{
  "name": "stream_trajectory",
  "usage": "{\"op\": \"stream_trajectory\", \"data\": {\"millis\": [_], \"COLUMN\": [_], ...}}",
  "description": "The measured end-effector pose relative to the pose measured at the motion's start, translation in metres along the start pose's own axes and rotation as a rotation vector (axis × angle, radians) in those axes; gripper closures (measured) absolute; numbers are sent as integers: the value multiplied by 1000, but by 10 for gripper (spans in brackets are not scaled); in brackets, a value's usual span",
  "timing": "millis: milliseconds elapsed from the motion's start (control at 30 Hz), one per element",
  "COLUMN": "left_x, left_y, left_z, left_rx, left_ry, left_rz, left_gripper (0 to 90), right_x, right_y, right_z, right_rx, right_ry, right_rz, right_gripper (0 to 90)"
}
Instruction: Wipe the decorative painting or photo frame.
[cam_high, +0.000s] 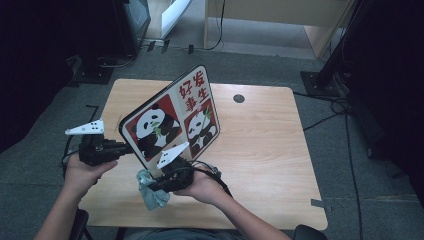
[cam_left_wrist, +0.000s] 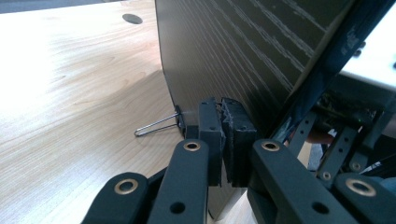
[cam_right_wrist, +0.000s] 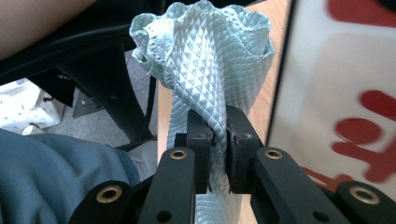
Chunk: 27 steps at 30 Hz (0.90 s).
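Note:
A rectangular board (cam_high: 170, 120) with panda pictures and red characters is held tilted on edge above the wooden table (cam_high: 260, 150). My left gripper (cam_high: 126, 147) is shut on its lower left edge. In the left gripper view the pads (cam_left_wrist: 211, 130) pinch the board's dark, grained back (cam_left_wrist: 243, 56), next to a small wire loop (cam_left_wrist: 156, 126). My right gripper (cam_high: 151, 186) sits just below the board's near edge, shut on a crumpled pale green cloth (cam_high: 152, 194). The cloth (cam_right_wrist: 205, 60) bunches up above the pinched jaws, with the board's white and red face (cam_right_wrist: 336, 93) close beside it.
A round cable hole (cam_high: 239, 98) sits at the table's far side. Cables (cam_high: 330, 112) trail over the grey carpet on the right, near a black stand (cam_high: 325, 75). Light wooden furniture (cam_high: 270, 20) stands behind the table. The person's blue clothing (cam_right_wrist: 51, 182) lies near the right gripper.

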<state>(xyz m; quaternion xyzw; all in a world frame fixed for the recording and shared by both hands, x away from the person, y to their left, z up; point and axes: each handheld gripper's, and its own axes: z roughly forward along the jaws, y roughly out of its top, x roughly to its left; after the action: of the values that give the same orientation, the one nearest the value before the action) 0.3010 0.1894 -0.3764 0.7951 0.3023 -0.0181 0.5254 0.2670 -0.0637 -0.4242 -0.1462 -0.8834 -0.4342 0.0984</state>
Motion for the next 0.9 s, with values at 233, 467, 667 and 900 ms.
{"op": "stream_trajectory", "data": {"millis": [233, 467, 667, 900], "left_x": [-1, -1, 0, 0], "left_y": [-1, -1, 0, 0], "left_z": [1, 1, 1, 2], "left_rx": [2, 7, 11, 11], "left_ry": [0, -1, -1, -5], "left_rz": [0, 4, 4, 3], "left_gripper": [878, 877, 878, 878], "right_x": [-6, -18, -22, -23], "right_y": [-2, -11, -14, -16], "right_z": [13, 14, 8, 8], "right_rx": [41, 53, 41, 42], "right_ry": [6, -12, -24, -22], "right_rz": [35, 73, 88, 108], "right_gripper": [825, 826, 826, 826]}}
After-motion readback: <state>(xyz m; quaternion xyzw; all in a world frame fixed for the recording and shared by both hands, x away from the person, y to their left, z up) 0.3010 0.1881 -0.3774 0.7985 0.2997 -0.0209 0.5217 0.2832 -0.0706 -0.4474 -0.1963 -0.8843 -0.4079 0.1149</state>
